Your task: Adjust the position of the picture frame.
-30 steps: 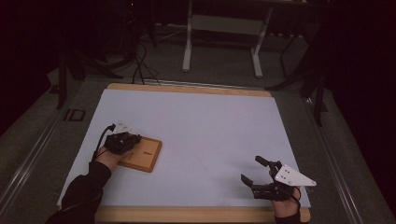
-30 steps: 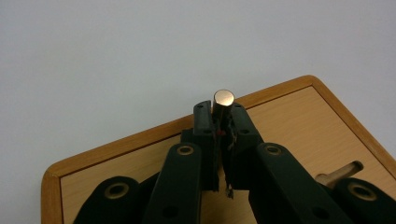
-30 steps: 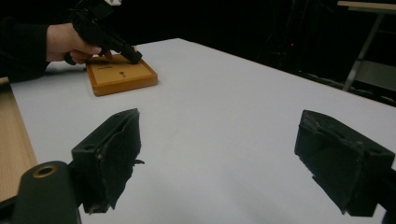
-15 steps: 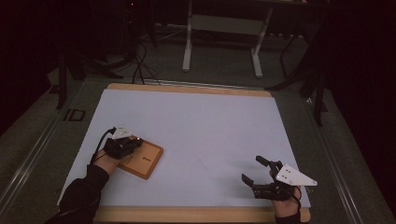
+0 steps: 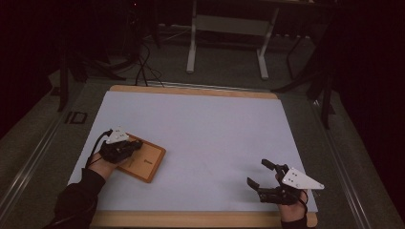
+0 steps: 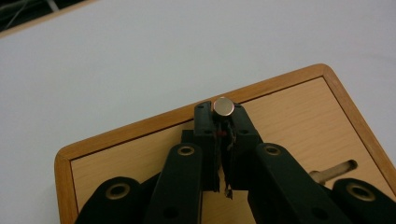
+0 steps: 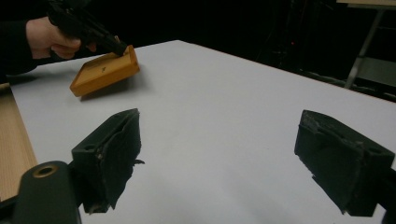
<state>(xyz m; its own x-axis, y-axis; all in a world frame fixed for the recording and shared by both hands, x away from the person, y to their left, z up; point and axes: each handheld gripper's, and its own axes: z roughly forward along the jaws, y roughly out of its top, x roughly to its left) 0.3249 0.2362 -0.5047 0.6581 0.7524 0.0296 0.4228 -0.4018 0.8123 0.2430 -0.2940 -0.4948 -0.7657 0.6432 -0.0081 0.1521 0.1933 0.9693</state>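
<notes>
A flat wooden board (image 5: 149,163) with a raised darker rim lies at the table's front left. A small round metal knob (image 6: 223,106) stands up from it, and my left gripper (image 6: 223,117) is shut on the stem under that knob. In the right gripper view the board (image 7: 100,72) is tilted, its gripped side lifted off the table, with the left gripper (image 7: 116,46) at its top edge. A slot (image 6: 335,170) with a metal piece shows in the board's face. My right gripper (image 5: 257,172) rests near the front right edge, its jaws wide open around nothing (image 7: 219,128).
The white table top (image 5: 205,129) has a wooden border (image 5: 191,90). Behind the table stand the legs of a metal frame (image 5: 227,45), and cables (image 5: 143,62) lie on the dark floor. A sleeve (image 5: 76,200) comes in at the bottom left.
The left gripper has shifted slightly and risen a little, and the wooden board has turned and tipped with it. The right gripper has kept still.
</notes>
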